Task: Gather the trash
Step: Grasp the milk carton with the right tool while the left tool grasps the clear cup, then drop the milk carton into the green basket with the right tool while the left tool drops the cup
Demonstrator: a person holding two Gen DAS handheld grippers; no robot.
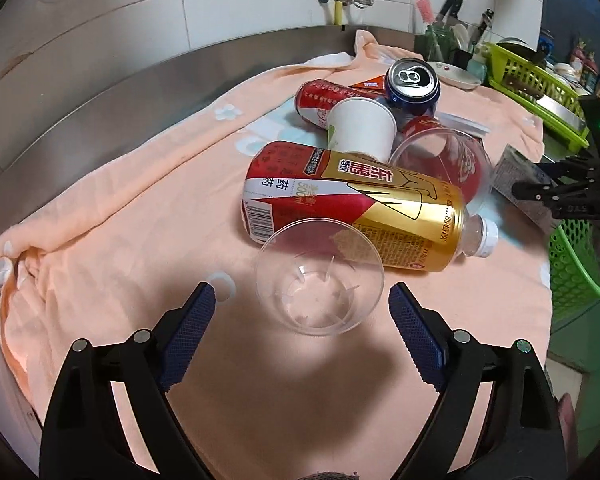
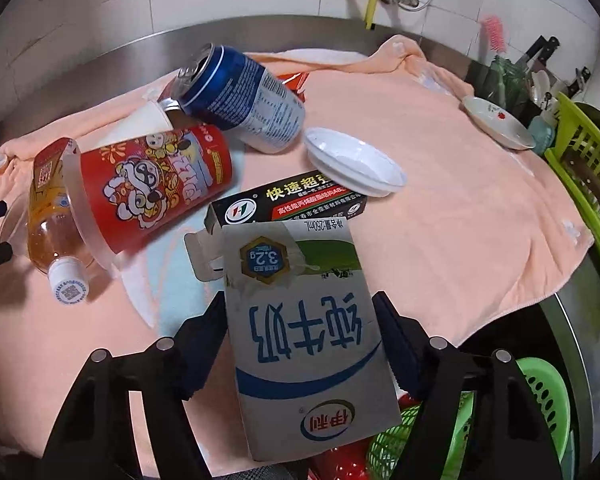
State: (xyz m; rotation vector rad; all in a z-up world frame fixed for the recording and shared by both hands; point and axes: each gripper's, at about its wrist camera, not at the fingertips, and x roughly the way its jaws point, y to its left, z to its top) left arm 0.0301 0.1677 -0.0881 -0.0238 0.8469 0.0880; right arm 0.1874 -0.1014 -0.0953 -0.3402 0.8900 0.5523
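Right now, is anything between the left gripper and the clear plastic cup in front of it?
Nothing visible. The left gripper is open, its blue pads either side of the clear plastic cup with only bare towel between. The gold bottle lies just behind the cup.

On the peach towel (image 1: 100,240) there are two clear plastic cups (image 1: 319,276) (image 1: 440,160), one white paper cup (image 1: 360,130), one gold-and-red drink bottle (image 1: 352,204), one blue can (image 2: 240,96), one red printed cup (image 2: 156,188), one milk carton (image 2: 304,340), one black glue box (image 2: 292,204), one white lid (image 2: 352,162).

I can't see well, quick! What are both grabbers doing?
Left gripper: open, around a clear cup, not gripping.
Right gripper: shut on milk carton.
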